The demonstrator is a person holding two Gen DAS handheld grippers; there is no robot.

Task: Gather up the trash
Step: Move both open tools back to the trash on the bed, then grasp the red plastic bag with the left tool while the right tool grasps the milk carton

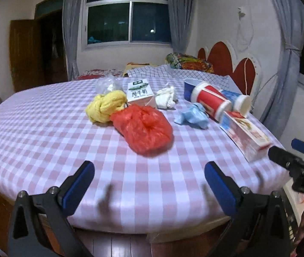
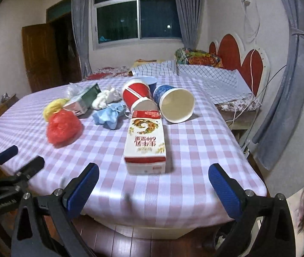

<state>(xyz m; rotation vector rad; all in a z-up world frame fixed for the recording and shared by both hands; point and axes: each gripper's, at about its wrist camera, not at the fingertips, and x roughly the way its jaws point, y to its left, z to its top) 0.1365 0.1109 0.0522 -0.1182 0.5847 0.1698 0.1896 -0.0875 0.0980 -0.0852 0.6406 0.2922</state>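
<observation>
Trash lies on a pink checked table (image 1: 45, 132) (image 2: 194, 150): a red plastic bag (image 1: 143, 126) (image 2: 63, 128), a yellow bag (image 1: 106, 106) (image 2: 53, 106), a green-and-white carton (image 1: 140, 94) (image 2: 83, 100), a white wad (image 1: 165, 97) (image 2: 106, 96), a crumpled blue glove (image 1: 192, 115) (image 2: 109, 115), a red paper cup (image 1: 210, 101) (image 2: 138, 96), a blue cup (image 1: 237, 100) (image 2: 173, 102) and a red-and-white carton (image 1: 248, 135) (image 2: 145, 141). My left gripper (image 1: 149, 175) is open and empty before the red bag. My right gripper (image 2: 154, 182) is open and empty before the red-and-white carton.
A bed with a checked sheet (image 1: 173, 72) (image 2: 205, 75) and a red headboard (image 1: 226, 62) stands behind the table. A dark blue bowl (image 1: 189, 87) lies behind the cups. The right gripper shows at the left view's right edge (image 1: 288, 156). The floor is wooden (image 2: 152, 244).
</observation>
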